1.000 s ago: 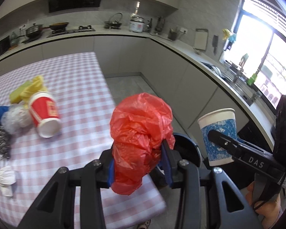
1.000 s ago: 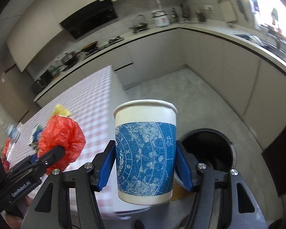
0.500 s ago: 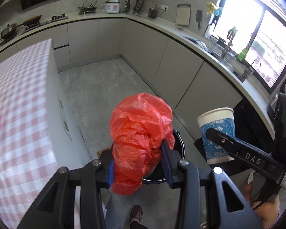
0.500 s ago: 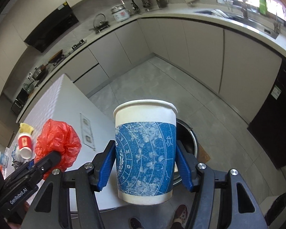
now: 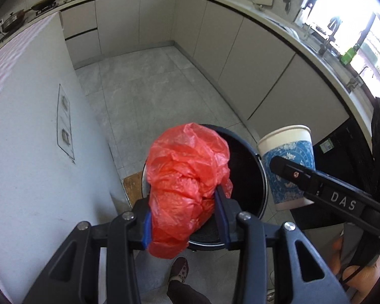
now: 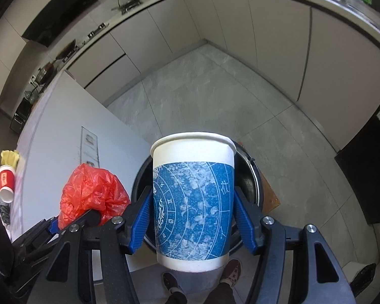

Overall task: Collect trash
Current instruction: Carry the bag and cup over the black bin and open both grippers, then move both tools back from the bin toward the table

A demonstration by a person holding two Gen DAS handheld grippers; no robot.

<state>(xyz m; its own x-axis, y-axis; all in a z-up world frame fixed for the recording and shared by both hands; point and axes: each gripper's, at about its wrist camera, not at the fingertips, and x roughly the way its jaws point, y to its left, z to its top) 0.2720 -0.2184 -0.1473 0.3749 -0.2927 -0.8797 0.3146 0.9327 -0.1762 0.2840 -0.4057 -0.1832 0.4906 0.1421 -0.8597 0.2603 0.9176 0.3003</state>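
My left gripper [image 5: 185, 217] is shut on a crumpled red plastic bag [image 5: 187, 174], held over the near left rim of a round black trash bin [image 5: 264, 197] on the floor. My right gripper [image 6: 193, 215] is shut on an upright white paper cup with a blue pattern [image 6: 193, 197], its blue pads pressing both sides. The cup hangs above the bin [image 6: 253, 177], whose dark opening shows behind it. In the left wrist view the cup [image 5: 286, 149] sits just right of the bin rim. The red bag [image 6: 93, 192] shows to the cup's left.
The table's white side panel [image 5: 38, 139] stands close on the left. A red paper cup [image 6: 5, 182] and yellow trash [image 6: 10, 157] lie on the tabletop. A wooden board [image 6: 269, 192] lies under the bin. A person's shoes [image 6: 230, 271] stand near it. Cabinets ring the grey floor.
Both grippers have swung off the checked table and sunk toward the floor bin, tilting further down. The bag and cup stay gripped; the bin now lies right under them.
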